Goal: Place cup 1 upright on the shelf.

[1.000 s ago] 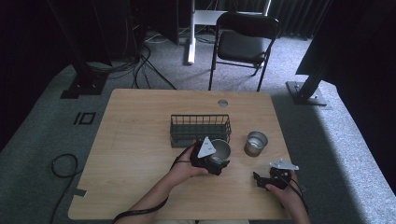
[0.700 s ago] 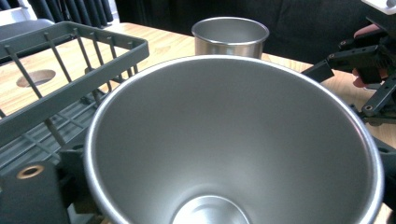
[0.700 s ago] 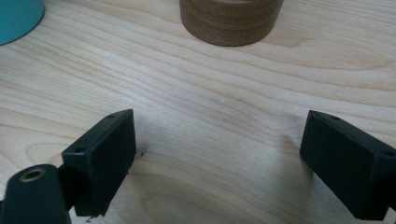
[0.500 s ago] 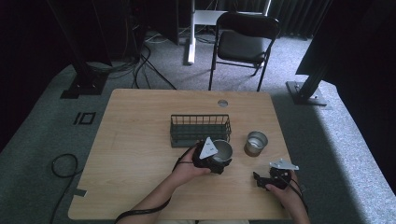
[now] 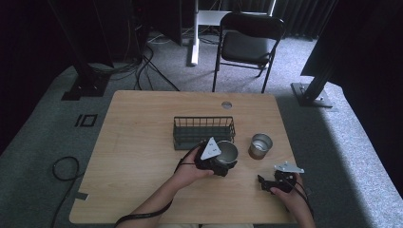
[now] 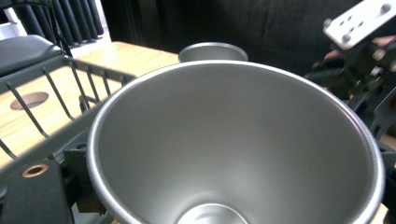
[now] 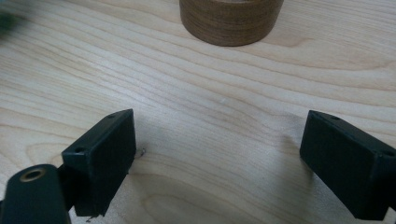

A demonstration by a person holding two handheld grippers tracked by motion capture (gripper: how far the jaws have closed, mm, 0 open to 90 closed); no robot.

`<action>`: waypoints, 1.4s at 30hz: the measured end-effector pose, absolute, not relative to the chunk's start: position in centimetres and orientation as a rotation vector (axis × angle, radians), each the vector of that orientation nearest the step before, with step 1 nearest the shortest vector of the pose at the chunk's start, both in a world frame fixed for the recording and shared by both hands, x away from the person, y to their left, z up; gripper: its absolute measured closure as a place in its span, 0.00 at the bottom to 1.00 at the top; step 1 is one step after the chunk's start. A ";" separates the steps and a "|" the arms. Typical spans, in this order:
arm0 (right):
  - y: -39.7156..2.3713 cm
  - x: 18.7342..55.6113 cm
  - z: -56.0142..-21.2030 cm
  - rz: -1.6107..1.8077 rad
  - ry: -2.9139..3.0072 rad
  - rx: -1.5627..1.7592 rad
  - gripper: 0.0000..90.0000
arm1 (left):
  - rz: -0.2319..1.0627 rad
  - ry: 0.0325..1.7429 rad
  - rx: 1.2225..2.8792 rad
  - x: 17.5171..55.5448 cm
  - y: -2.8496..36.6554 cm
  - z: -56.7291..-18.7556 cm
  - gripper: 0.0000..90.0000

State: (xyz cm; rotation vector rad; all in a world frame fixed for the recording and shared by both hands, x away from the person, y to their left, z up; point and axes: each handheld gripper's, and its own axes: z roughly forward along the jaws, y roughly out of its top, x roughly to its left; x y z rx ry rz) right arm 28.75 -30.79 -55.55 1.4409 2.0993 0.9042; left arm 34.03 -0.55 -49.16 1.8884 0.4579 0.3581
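The left gripper's (image 5: 219, 164) jaws are concealed behind the steel cup (image 6: 233, 149), whose base is cut off by the lower edge. In the right gripper view, a round object (image 7: 231, 18) is cropped by the top edge; its identity cannot be established.

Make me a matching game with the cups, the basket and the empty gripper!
Things:
1. held steel cup
2. second steel cup
3. wire basket
4. right gripper

Where or how:
A. standing alone on the table, right of the basket
B. dark, made of thin bars, at the middle of the table
C. open, fingers spread over bare wood
D. gripped by the left gripper, in front of the basket

Pairs: 1-D, 2-A, 3-B, 4-C
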 end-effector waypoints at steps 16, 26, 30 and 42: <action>-30.8 28.8 -55.6 0.905 2.099 1.439 0.11 | 0.434 0.482 1.842 34.4 1.6 -44.8 0.15; -30.8 28.8 -55.6 0.905 2.099 1.440 0.11 | 0.472 0.531 1.802 35.4 3.3 -42.9 0.15; -30.8 28.8 -55.6 0.905 2.099 1.440 0.11 | 0.503 0.543 1.798 36.0 3.9 -41.9 0.15; -30.8 28.8 -55.6 0.905 2.099 1.440 0.11 | 0.591 0.660 1.715 38.2 6.2 -39.8 0.15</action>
